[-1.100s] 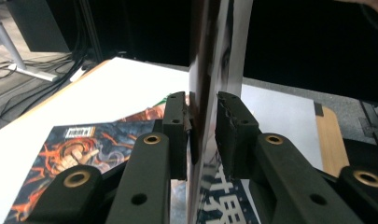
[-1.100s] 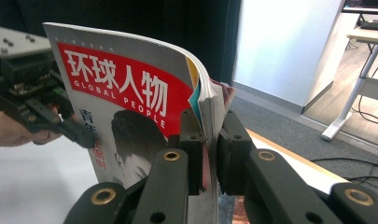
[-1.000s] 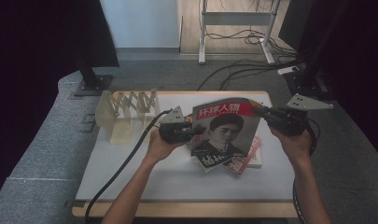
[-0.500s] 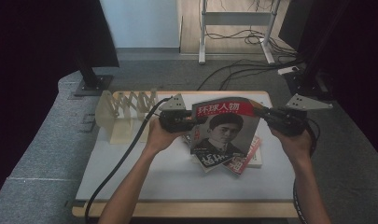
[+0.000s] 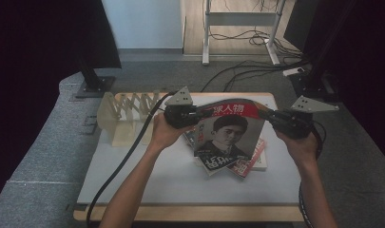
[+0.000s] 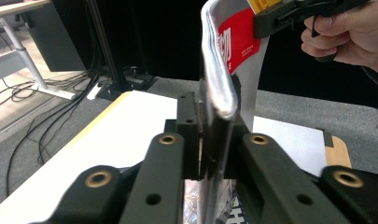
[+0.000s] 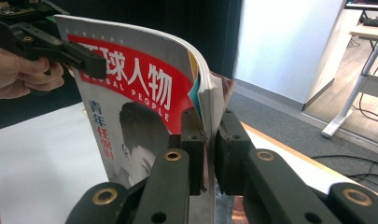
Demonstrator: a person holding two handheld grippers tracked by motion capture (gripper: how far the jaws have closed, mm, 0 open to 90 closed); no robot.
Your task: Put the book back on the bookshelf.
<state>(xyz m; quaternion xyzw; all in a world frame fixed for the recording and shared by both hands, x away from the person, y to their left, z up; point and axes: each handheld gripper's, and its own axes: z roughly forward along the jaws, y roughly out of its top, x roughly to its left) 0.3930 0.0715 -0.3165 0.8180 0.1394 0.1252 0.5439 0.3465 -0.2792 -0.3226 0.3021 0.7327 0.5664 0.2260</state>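
1. your left gripper [image 5: 199,115] has its black, matte jaws clamped flat on the magazine [image 5: 226,135] at its top left corner; they have just been closing, and in the left gripper view the glossy spine edge [image 6: 218,93] sits pinched between the two square pads.
2. your right gripper [image 5: 265,113] grips the top right corner of the same magazine, jaws nearly together with only the thin stack of pages between them; in the right gripper view the pages [image 7: 206,100] fan slightly above the pads.
3. the magazine hangs between your two grippers, lifted above the white table top [image 5: 147,166], its top edge bowed upward in a soft arch and its lower edge drooping toward the table.
4. its cover is shiny coated paper: a red band with white characters across the top, a dark portrait below.
5. under it, flat on the table, lie more magazines [image 5: 249,164], glossy too, with red and white print, overlapping at angles.
6. at the table's far left stands a pale wooden rack [image 5: 128,107] with a criss-cross, accordion-like lattice.
7. the table has a light wood rim [image 5: 180,213] around its smooth white sheet, and a thick black cable [image 5: 119,166] trails from your left gripper across it.
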